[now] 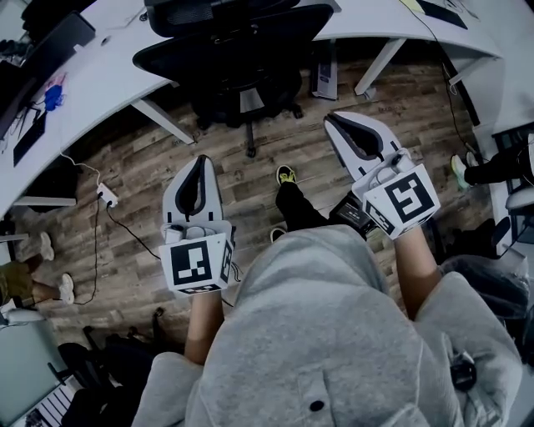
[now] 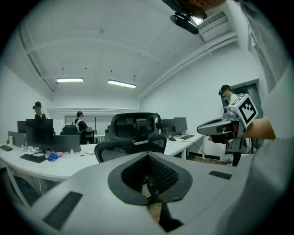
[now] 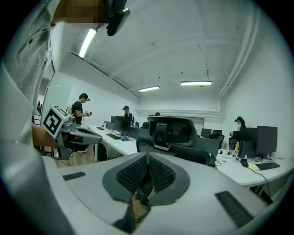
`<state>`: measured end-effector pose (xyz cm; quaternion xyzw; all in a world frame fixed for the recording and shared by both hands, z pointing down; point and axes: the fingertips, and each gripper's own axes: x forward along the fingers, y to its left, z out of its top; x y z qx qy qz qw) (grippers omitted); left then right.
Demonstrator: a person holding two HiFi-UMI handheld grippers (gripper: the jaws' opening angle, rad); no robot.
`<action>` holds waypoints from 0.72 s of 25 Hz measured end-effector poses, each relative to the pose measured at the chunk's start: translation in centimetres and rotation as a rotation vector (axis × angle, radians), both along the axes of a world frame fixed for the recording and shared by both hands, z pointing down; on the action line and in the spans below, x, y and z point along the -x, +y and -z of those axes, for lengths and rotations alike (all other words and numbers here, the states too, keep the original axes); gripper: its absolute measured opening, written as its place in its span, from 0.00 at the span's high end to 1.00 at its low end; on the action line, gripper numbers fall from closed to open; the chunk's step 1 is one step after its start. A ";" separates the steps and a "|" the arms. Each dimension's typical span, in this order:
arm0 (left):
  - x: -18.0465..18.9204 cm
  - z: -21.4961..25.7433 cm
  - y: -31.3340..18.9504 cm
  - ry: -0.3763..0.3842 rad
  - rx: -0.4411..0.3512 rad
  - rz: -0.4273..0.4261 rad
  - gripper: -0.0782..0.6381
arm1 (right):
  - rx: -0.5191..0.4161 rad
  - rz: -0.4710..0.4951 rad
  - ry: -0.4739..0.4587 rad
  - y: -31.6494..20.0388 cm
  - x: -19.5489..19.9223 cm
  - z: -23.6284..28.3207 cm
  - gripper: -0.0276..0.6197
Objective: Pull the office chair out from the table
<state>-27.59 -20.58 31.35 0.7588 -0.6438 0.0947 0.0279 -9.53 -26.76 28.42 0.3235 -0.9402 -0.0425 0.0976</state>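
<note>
The office chair sits tucked against the curved white bench, its seat under the bench edge and its backrest facing the person. It lies ahead of both tongs and well apart from them, with open wooden floor between.

The left tongs are closed with nothing between the pads; their own view shows the chair almost straight ahead, just over the tips. The right tongs are likewise closed and empty, angled inward toward the chair, and appear the nearer pair.

The backrest's top edge runs crosswise to the line of both tongs. A pull would likely call for opening one pair, reaching forward to that edge and drawing it straight back toward the person.
</note>
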 end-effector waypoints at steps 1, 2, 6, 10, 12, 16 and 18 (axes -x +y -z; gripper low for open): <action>0.1 0.0 -0.6 -0.005 0.000 0.001 0.87 | 0.000 -0.002 -0.003 -0.6 0.0 0.0 0.90; 0.1 -0.1 -1.2 -0.009 0.000 0.002 0.87 | 0.001 -0.005 -0.005 -1.2 0.0 -0.1 0.90; 0.4 -0.2 -4.2 -0.025 0.008 0.002 0.87 | 0.007 -0.020 -0.009 -4.3 -0.1 -0.4 0.90; 0.6 -0.4 -7.7 -0.047 0.029 0.001 0.87 | 0.020 -0.031 -0.014 -7.8 -0.3 -0.6 0.90; 0.8 -0.3 -9.7 -0.062 0.032 0.003 0.87 | 0.016 -0.033 -0.018 -9.8 -0.3 -0.4 0.90; 0.9 0.0 -13.1 -0.087 0.037 -0.008 0.87 | 0.015 -0.038 -0.029 -13.4 -0.3 -0.1 0.90; 0.9 0.3 -14.4 -0.100 0.033 -0.023 0.87 | 0.012 -0.033 -0.036 -14.9 -0.1 0.2 0.90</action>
